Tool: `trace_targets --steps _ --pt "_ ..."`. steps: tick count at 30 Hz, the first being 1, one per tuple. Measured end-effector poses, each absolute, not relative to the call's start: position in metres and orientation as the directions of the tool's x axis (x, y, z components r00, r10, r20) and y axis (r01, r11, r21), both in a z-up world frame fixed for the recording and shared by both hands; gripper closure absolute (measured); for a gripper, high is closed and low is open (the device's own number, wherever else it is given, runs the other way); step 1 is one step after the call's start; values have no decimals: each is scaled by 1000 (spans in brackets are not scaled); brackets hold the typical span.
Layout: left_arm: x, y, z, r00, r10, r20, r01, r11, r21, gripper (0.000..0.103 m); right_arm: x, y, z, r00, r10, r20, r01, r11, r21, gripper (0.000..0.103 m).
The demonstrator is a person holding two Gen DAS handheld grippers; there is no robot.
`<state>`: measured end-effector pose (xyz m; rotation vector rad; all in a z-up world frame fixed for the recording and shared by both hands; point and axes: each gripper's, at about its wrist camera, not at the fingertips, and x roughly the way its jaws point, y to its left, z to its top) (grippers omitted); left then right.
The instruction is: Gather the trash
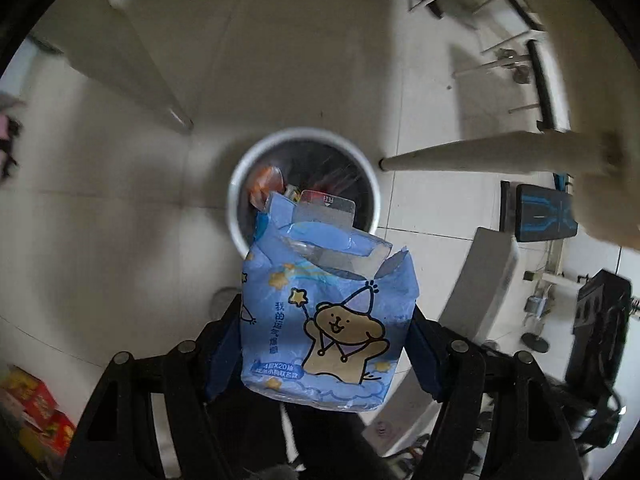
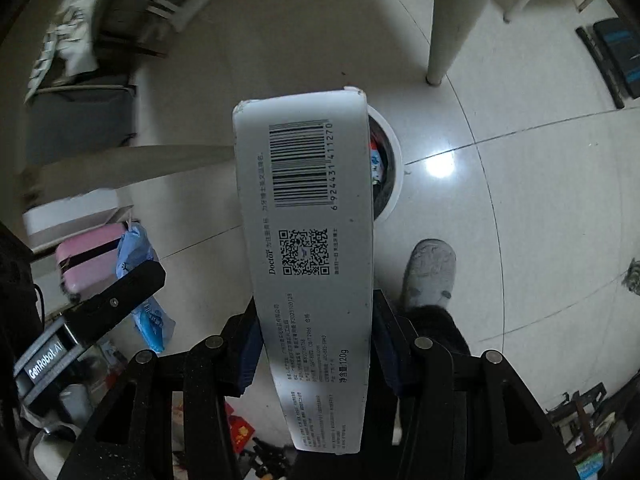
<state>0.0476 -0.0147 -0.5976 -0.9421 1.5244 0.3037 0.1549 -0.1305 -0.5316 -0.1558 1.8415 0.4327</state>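
My left gripper is shut on a blue tissue packet printed with a cartoon bear, and holds it above the floor. Beyond it stands a round white-rimmed trash bin with wrappers inside. My right gripper is shut on a long white toothpaste box with a barcode and a QR code. The box hides most of the same bin, whose right rim shows behind it. The left gripper's body with the blue packet shows at the left of the right wrist view.
White table legs stand on the tiled floor near the bin. A person's grey slipper is right of the toothpaste box. A pink suitcase, red boxes, chairs and black equipment lie around the edges.
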Motion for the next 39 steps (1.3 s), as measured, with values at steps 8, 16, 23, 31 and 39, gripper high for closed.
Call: trace_targets --steps 8,16,23,31,39 --pt "77 -3 -719 73 -433 -898 -731 589 -344 15 189 -106 -690 -395 62 -917 -354 910 214 50" --pt "57 2 -701 16 -243 -970 -708 682 -183 4 197 -93 -714 -305 40 -951 -417 892 172 13" --pt "44 -19 -652 -21 -89 -996 -654 755 -54 4 191 -95 -670 -193 -17 -981 -486 870 80 1" --pt "32 -33 -594 -12 -47 -999 -636 771 -29 4 176 -110 -584 -87 -52 -995 -540 842 3 1" --pt "17 -44 -521 23 -50 -998 -637 769 -53 4 157 -117 -481 -41 -35 -999 -554 833 -7 1"
